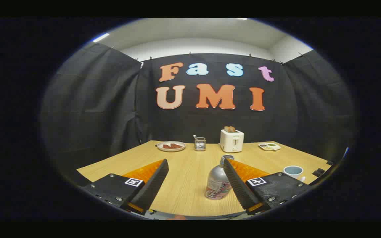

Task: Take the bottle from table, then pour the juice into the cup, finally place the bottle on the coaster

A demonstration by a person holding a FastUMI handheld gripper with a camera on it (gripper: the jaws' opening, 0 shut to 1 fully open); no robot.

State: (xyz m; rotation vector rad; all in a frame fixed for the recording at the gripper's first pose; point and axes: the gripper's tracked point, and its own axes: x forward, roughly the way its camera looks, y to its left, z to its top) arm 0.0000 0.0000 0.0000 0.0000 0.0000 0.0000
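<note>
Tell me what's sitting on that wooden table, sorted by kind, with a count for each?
Bottle, between the open gripper fingers, against the right one: 1
Cup: 1
Toaster with toast in it: 1
Plate with food: 1
Small tray of food: 1
Metal holder: 1
Total: 6

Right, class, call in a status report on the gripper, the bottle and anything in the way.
Gripper open, fingers spread. Bottle upright on the table, between the fingers, close against the right one, not gripped. Cup off to the right. Nothing between fingers and bottle.
</note>
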